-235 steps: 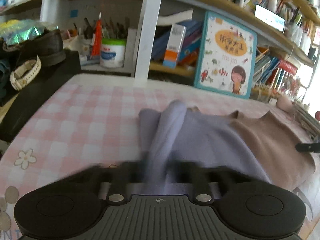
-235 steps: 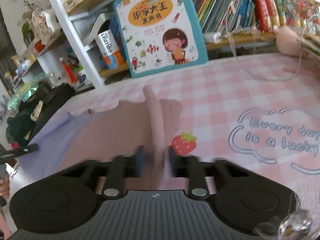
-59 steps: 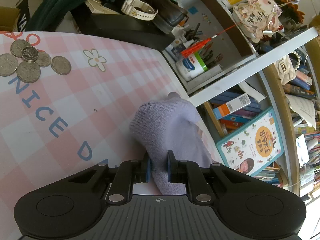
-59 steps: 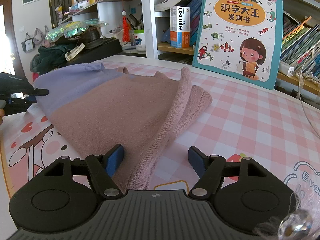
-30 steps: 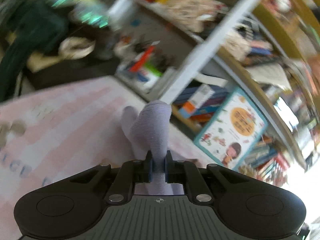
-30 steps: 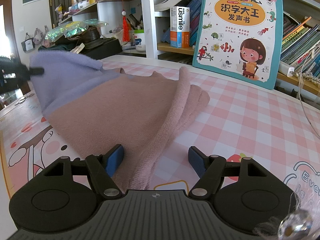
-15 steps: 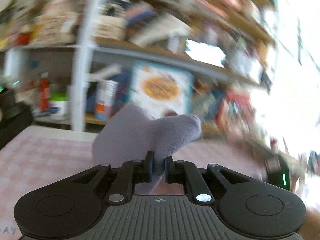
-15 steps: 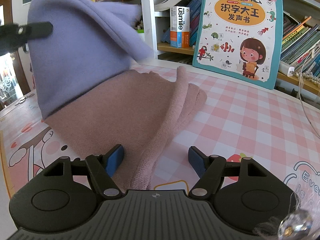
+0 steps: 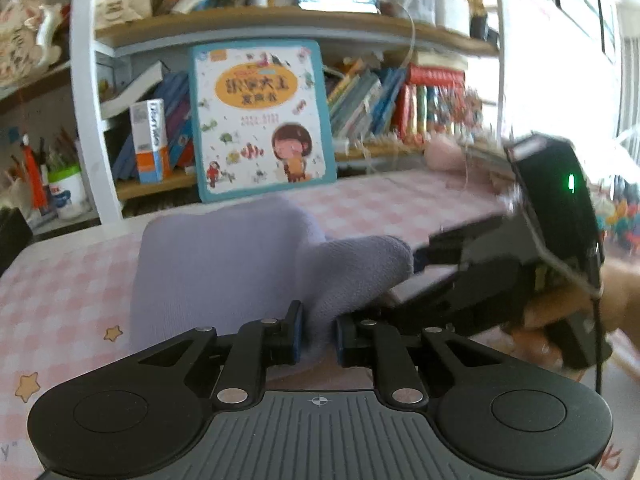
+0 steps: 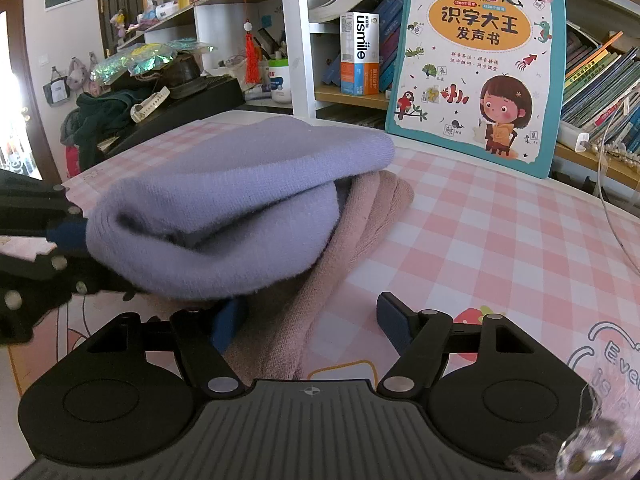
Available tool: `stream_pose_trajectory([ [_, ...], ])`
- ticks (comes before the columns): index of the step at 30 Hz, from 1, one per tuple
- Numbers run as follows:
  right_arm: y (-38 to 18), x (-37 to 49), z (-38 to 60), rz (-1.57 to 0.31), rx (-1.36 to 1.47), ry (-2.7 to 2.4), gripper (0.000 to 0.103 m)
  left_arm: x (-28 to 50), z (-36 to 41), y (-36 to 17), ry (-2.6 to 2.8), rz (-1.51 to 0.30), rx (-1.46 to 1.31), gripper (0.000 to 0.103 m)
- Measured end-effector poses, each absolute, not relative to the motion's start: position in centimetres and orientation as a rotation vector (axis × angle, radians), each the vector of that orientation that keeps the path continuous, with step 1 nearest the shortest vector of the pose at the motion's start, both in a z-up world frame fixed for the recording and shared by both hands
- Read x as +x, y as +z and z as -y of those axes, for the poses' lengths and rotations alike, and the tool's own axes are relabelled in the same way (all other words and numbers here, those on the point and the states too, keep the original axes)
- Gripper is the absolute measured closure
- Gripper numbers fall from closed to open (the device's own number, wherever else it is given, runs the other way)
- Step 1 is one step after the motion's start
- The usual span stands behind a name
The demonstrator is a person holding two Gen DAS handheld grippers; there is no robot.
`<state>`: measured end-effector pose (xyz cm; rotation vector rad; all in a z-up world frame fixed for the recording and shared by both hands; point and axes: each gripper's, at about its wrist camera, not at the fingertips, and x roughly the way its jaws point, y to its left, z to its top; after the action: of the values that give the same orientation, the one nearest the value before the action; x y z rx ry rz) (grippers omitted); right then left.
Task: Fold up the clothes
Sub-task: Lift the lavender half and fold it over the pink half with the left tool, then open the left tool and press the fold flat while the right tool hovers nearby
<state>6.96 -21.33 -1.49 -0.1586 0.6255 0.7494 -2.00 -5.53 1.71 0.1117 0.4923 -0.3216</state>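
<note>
Left tool (image 9: 318, 338) clamps the lilac end of a knit garment (image 10: 224, 204), doubled over its pink half (image 10: 340, 248).

Right tool (image 10: 312, 322) rests wide open, gripping nothing, straddling the pink edge on the pink-checked surface (image 10: 500, 232); a children's book (image 10: 476, 64) stands behind.

A children's picture book (image 10: 476, 68) is leaned against the bookshelf (image 10: 348, 98) behind the pink-checked surface (image 10: 500, 240), beside a white-and-orange box (image 10: 359, 54).

I see a bench (image 10: 500, 240) under pink check cloth, white shelving (image 10: 296, 32) behind crowded with books (image 9: 400, 96), a picture book (image 10: 476, 64) leaning upright, bright window light (image 9: 560, 60) at right.
</note>
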Motion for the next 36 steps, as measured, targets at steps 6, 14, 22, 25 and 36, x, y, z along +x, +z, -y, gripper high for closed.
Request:
stream_pose_trajectory([
  [6, -1.5, 7.0, 21.3, -0.626, -0.158, 0.749, 0.034, -2.1, 2.4, 3.6, -0.279, -0.373, -0.162, 0.09],
  [14, -1.5, 7.0, 21.4, -0.627, -0.157, 0.75, 0.033, -1.2, 6.2, 0.5, -0.293, -0.525, 0.094, 0.08],
  [22, -1.1, 5.1, 23.9, -0.628, -0.082, 0.746, 0.031, -2.5, 2.8, 2.4, -0.379, -0.528, -0.078, 0.038],
  [25, -0.5, 3.4, 26.1, -0.649, -0.025, 0.752, 0.031, -4.1, 1.8, 3.4, -0.372, -0.458, -0.054, 0.033],
  [36, 0.8, 4.3, 28.9, -0.827, 0.634, 0.993, 0.03, -3.6, -1.2, 3.8, -0.312, -0.401, -0.03, 0.021],
])
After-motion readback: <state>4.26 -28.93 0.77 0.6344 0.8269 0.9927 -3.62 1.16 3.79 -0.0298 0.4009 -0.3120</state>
